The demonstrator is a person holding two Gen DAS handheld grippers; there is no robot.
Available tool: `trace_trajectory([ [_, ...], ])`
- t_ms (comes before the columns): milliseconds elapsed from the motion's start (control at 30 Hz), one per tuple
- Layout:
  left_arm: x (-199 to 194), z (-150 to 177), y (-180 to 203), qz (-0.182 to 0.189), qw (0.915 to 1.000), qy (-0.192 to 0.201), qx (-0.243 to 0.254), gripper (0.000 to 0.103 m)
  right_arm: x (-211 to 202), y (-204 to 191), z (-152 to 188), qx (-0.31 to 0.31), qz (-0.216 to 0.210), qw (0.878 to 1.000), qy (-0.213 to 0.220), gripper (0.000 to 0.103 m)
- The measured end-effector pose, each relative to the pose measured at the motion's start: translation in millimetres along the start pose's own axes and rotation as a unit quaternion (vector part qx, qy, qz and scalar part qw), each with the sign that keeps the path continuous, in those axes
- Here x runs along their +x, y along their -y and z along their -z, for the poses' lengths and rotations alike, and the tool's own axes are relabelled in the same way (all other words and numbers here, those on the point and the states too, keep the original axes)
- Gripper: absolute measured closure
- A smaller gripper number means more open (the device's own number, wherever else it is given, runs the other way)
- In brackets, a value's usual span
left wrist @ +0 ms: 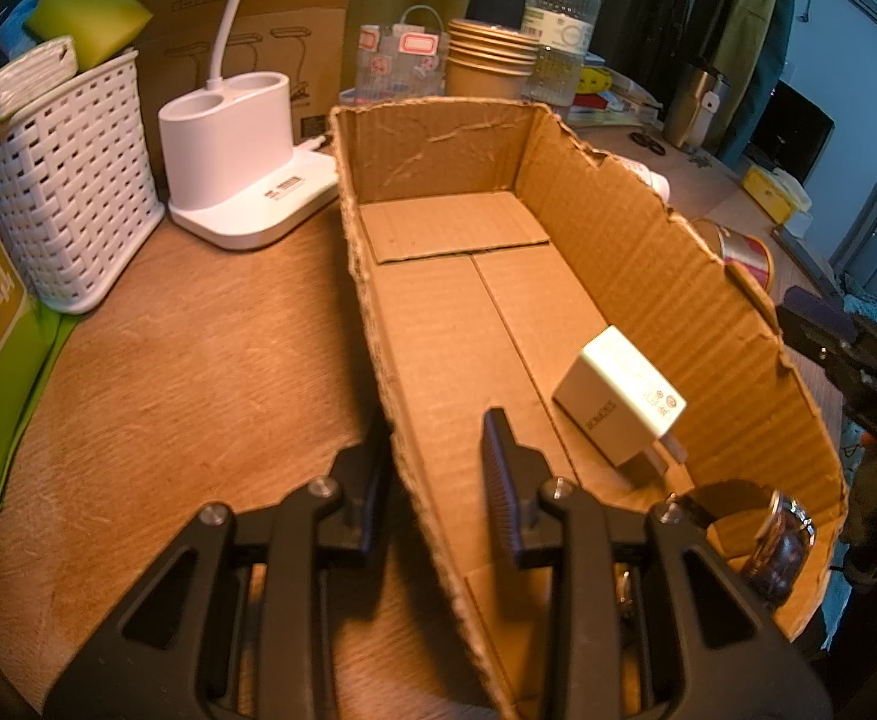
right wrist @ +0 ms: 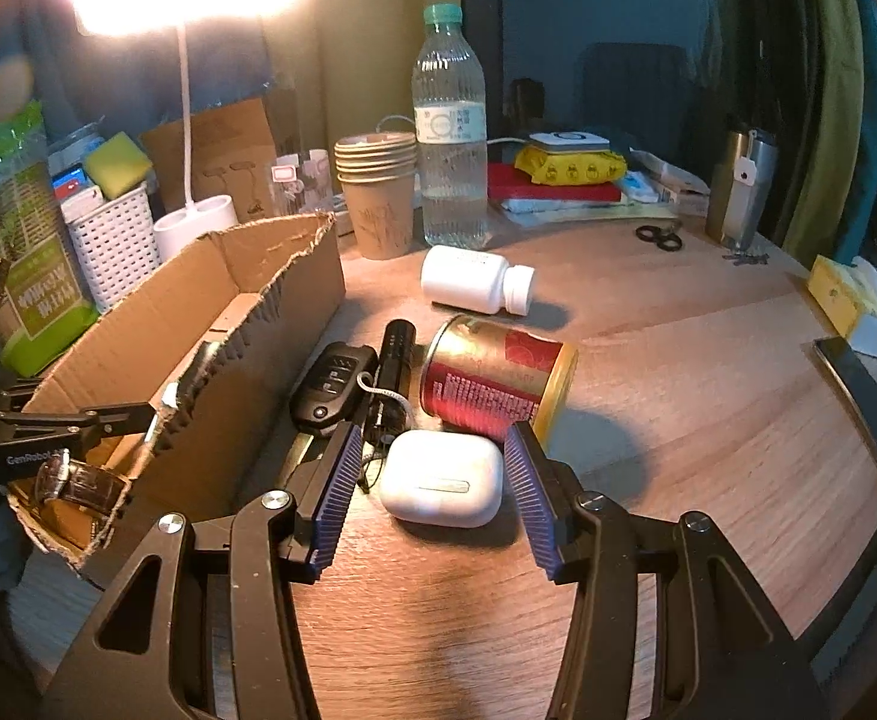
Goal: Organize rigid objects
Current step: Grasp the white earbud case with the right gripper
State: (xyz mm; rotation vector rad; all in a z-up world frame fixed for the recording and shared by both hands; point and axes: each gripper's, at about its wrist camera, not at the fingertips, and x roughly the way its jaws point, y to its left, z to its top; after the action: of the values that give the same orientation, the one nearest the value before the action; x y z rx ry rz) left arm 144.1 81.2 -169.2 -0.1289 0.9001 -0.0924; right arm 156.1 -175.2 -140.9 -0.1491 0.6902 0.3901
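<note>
An open cardboard box (left wrist: 618, 240) lies on the wooden table; it also shows in the right wrist view (right wrist: 294, 300). Inside lie a white charger plug (left wrist: 621, 402) and a wristwatch (left wrist: 780, 540), the watch also seen in the right wrist view (right wrist: 78, 483). My left gripper (left wrist: 438, 468) straddles the box's left wall, jaws apart, one finger inside and one outside. My right gripper (right wrist: 432, 480) is open around a white earbud case (right wrist: 443, 478), pads not touching it. Beyond it lie a car key (right wrist: 333, 384), a black flashlight (right wrist: 391, 378), a red-gold tin (right wrist: 498, 381) and a white pill bottle (right wrist: 474, 279).
A white basket (left wrist: 72, 192) and a lamp base (left wrist: 240, 162) stand left of the box. Paper cups (right wrist: 375, 198), a water bottle (right wrist: 450, 138), books (right wrist: 558, 180), scissors (right wrist: 657, 235), a steel flask (right wrist: 738, 186) and a tissue box (right wrist: 852, 300) are farther back.
</note>
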Motion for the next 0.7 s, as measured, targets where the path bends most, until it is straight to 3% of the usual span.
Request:
trace_trajectory([
  [700,0,0,0,0.000,1.0000,0.000,0.000,0.072,29,4,4,0.014,0.017,0.999,-0.048,0.048],
])
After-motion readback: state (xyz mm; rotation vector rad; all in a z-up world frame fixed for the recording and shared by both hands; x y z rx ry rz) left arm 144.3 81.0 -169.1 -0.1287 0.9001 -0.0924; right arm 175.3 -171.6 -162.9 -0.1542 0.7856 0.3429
